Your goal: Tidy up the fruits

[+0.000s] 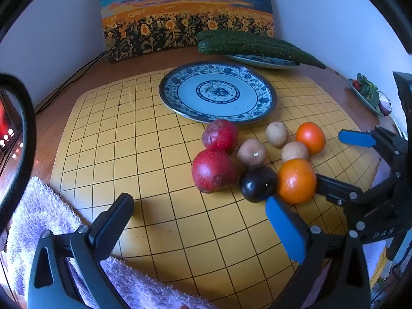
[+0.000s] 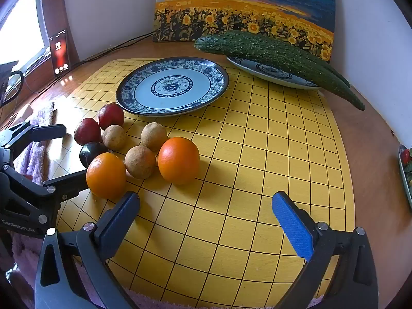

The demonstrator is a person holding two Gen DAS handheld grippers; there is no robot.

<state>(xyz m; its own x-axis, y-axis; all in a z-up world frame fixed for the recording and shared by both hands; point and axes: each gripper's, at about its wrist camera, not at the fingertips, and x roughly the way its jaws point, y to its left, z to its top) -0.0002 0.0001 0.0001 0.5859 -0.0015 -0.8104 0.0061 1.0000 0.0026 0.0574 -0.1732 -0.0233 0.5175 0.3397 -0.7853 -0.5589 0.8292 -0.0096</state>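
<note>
Fruit lies in a cluster on the yellow grid board (image 1: 128, 154): two red apples (image 1: 215, 170), a dark plum (image 1: 257, 184), three brown round fruits (image 1: 251, 153) and two oranges (image 1: 296, 180). An empty blue-patterned plate (image 1: 217, 94) sits just behind them. The same cluster shows in the right wrist view, with an orange (image 2: 178, 160) nearest the middle and the plate (image 2: 172, 86) behind. My left gripper (image 1: 200, 219) is open and empty in front of the apples. My right gripper (image 2: 206, 216) is open and empty, to the right of the cluster.
A second plate (image 2: 270, 73) at the back right carries two long cucumbers (image 2: 278, 54). A sunflower painting (image 2: 244, 7) leans on the wall. A purple towel (image 1: 46, 213) lies at the board's front left. A phone (image 2: 59, 51) stands far left. A salad dish (image 1: 368, 92) sits at the right edge.
</note>
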